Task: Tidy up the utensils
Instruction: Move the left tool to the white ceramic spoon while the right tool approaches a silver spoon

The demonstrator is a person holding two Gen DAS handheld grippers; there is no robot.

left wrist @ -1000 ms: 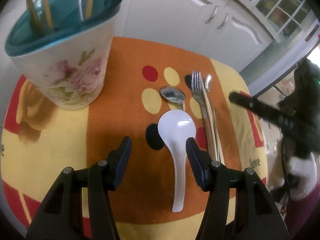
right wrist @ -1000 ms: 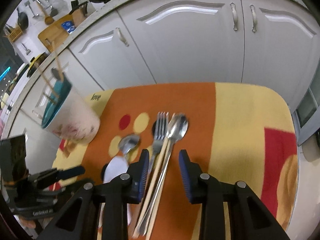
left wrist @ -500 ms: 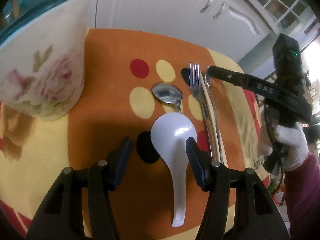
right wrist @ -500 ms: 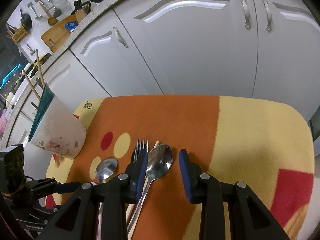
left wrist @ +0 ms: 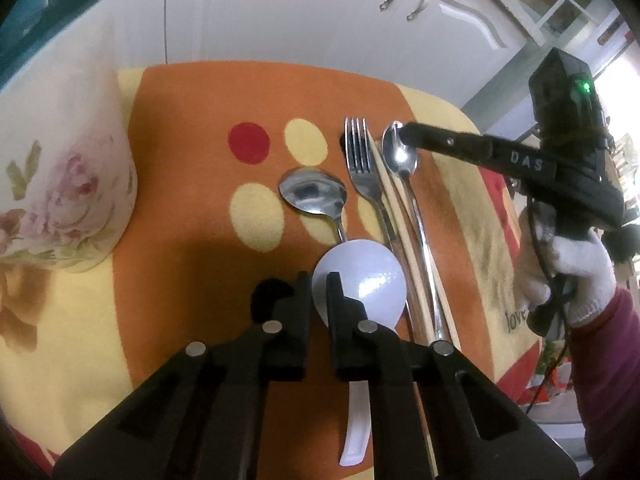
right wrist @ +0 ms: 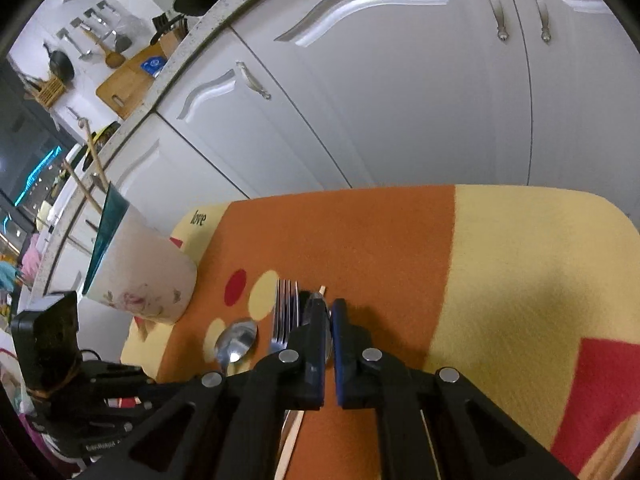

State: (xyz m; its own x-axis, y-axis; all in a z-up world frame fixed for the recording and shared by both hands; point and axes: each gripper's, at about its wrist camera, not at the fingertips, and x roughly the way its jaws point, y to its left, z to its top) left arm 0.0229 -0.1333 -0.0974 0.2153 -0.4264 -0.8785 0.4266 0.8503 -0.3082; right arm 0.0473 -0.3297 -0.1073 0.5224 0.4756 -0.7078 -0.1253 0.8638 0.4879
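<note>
On the orange and yellow mat lie a white ceramic spoon, a steel spoon, a fork, a pair of chopsticks and a long steel spoon. My left gripper has closed on the left rim of the white spoon's bowl. My right gripper has closed on the long spoon's bowl; it also shows in the left wrist view. A floral holder with a teal inside holds chopsticks at the left.
The mat covers a small table in front of white cabinet doors. The floral holder stands close on the left of my left gripper. The fork and the steel spoon lie left of my right gripper.
Both grippers have moved down and shut: the left on the white spoon's bowl rim, the right on the long steel spoon's bowl. The holder has slid further left in the left view.
</note>
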